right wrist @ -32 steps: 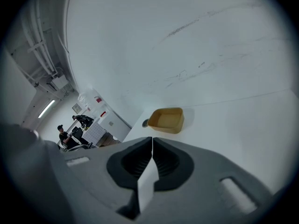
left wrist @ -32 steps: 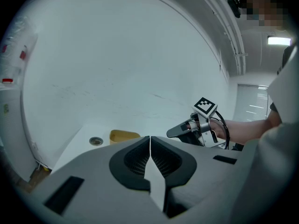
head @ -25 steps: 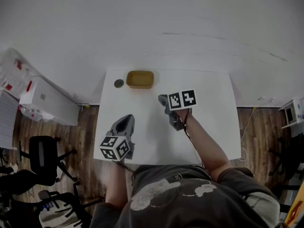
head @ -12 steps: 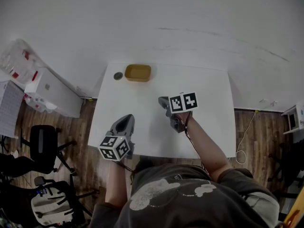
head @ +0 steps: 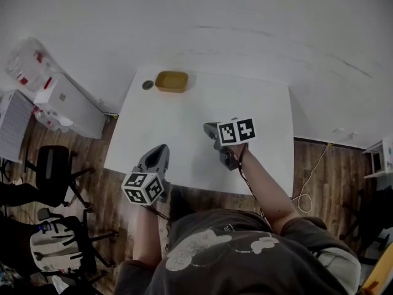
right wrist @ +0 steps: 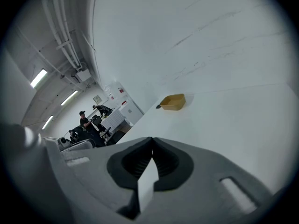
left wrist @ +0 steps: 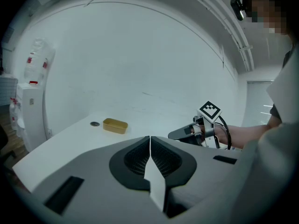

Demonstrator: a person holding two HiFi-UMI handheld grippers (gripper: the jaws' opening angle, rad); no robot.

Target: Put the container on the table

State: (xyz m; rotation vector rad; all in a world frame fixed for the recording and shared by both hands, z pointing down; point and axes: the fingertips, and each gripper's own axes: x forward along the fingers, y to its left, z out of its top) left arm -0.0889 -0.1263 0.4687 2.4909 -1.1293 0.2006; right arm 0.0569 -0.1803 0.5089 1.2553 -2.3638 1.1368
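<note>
A white table [head: 245, 103] is seen from above. The right gripper [head: 209, 128] is held over its middle and the left gripper [head: 161, 148] over its near left edge, both pointed toward the far side. The jaws of each are pressed together, with nothing caught between them. The yellow container [head: 171, 81] is set on the table near the far left corner, well apart from both grippers. A dark disc [head: 147, 85] is laid just beside it, to its left.
</note>
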